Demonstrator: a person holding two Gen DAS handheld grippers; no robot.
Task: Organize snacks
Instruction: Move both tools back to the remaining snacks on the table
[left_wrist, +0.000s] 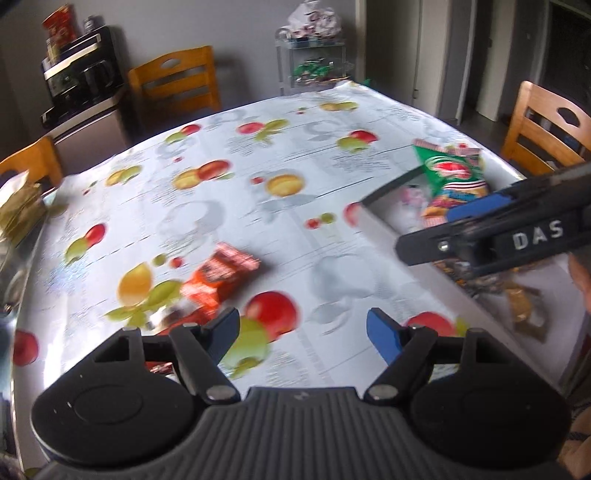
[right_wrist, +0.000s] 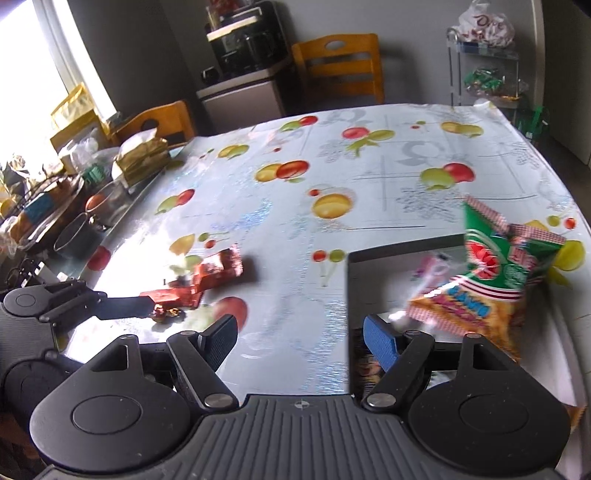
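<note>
An orange-red snack packet (left_wrist: 218, 280) lies on the fruit-print tablecloth (left_wrist: 280, 155), just ahead of my left gripper (left_wrist: 303, 330), which is open and empty. The packet also shows in the right wrist view (right_wrist: 210, 277), with small wrapped candies (right_wrist: 168, 313) beside it. A grey box (left_wrist: 384, 225) at the right holds a green chip bag (left_wrist: 456, 171) and an orange bag (right_wrist: 476, 314). My right gripper (right_wrist: 299, 338) is open and empty, its right finger over the box's (right_wrist: 354, 295) near corner. The green bag (right_wrist: 498, 251) stands upright in it.
Wooden chairs (left_wrist: 177, 79) stand around the table. A coffee machine (left_wrist: 77, 74) sits on a cabinet at the back left. A clear shelf with sweets (left_wrist: 314, 62) stands behind the table. Pots and bags (right_wrist: 74, 192) crowd the table's left side.
</note>
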